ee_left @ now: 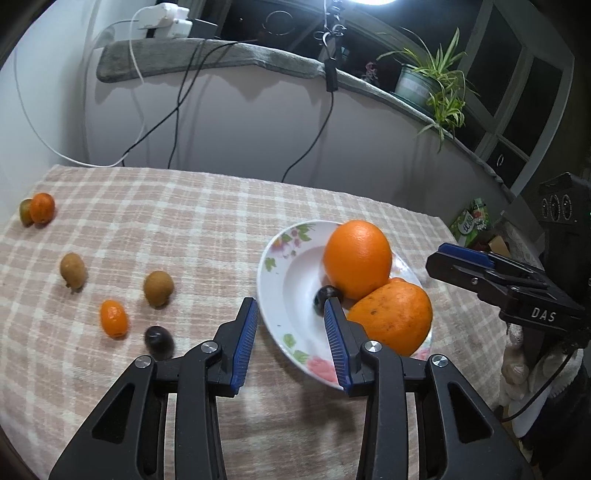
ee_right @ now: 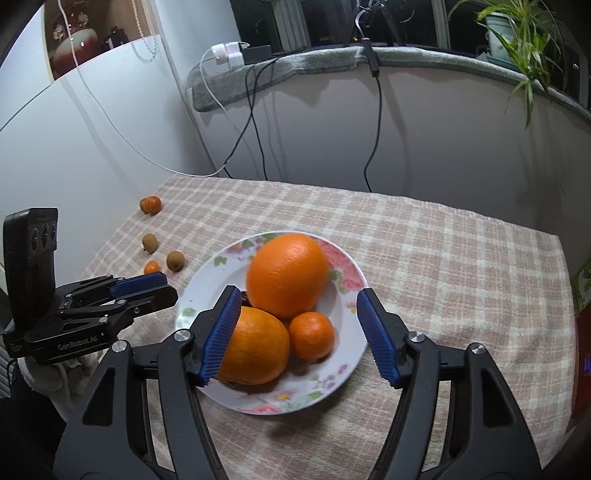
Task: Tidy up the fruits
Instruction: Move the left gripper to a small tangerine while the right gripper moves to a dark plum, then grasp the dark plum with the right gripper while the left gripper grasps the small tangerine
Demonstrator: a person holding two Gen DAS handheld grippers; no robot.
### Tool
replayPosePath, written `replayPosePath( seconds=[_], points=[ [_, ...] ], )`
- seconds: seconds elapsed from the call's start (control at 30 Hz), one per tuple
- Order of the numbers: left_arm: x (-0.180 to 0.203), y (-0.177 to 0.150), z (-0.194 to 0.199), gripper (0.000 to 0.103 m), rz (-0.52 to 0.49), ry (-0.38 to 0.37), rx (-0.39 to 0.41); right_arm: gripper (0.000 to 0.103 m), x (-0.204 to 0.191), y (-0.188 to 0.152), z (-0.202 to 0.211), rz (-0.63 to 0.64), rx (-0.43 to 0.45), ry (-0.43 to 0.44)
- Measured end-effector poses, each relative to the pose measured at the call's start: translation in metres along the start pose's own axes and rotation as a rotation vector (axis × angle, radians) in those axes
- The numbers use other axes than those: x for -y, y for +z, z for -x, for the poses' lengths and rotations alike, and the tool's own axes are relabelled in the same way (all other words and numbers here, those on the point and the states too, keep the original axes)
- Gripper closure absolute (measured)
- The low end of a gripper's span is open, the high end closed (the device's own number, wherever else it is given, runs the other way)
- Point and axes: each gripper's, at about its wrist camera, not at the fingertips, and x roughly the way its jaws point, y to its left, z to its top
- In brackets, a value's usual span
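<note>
A flowered white plate (ee_left: 284,280) (ee_right: 343,376) holds a big orange (ee_left: 356,256) (ee_right: 287,275), a second orange (ee_left: 393,317) (ee_right: 255,345), a small tangerine (ee_right: 312,335) and a dark plum (ee_left: 325,297). Loose on the checked cloth at left lie two kiwis (ee_left: 158,288) (ee_left: 73,270), a kumquat (ee_left: 113,318), a dark plum (ee_left: 159,341), and a far tangerine beside a kiwi (ee_left: 41,208). My left gripper (ee_left: 291,314) is open and empty over the plate's left rim. My right gripper (ee_right: 297,306) is open and empty above the plate's fruit.
The table's checked cloth (ee_left: 166,221) ends at a white wall with hanging cables (ee_left: 177,107). A grey-padded sill carries a potted plant (ee_left: 428,85) and a power strip (ee_left: 162,18). The right gripper shows at the right of the left wrist view (ee_left: 498,280).
</note>
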Motion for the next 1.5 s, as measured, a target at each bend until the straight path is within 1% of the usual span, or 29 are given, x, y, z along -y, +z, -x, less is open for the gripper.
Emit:
replayPosePath(
  seconds=[0.23, 0.43, 0.83, 1.0, 1.03, 1.1, 1.3, 1.5],
  points=[
    [-0.021, 0.000, 0.010, 0.067, 0.023, 0.037, 0.018, 0.035, -0.025, 0.009, -0.002, 0.052, 0.008, 0.030],
    [-0.047, -0.002, 0.018, 0.067, 0.052, 0.086, 0.028, 0.035, -0.051, 0.015, -0.009, 0.104, 0.005, 0.059],
    [-0.103, -0.001, 0.033, 0.067, 0.108, 0.191, 0.056, 0.035, -0.100, 0.020, -0.036, 0.187, -0.028, 0.116],
    [-0.122, 0.001, 0.032, 0.067, 0.124, 0.217, 0.057, 0.036, -0.120, 0.018, -0.048, 0.220, -0.049, 0.141],
    [-0.124, 0.001, 0.031, 0.067, 0.124, 0.217, 0.055, 0.037, -0.124, 0.017, -0.051, 0.228, -0.055, 0.146],
    [-0.127, 0.000, 0.031, 0.067, 0.126, 0.212, 0.052, 0.044, -0.132, 0.014, -0.058, 0.244, -0.073, 0.157],
    [-0.126, -0.007, 0.026, 0.067, 0.133, 0.161, 0.029, 0.057, -0.154, 0.005, -0.083, 0.289, -0.138, 0.185],
    [-0.122, -0.011, 0.020, 0.067, 0.128, 0.126, 0.000, 0.064, -0.174, -0.002, -0.103, 0.338, -0.181, 0.190]
  ],
)
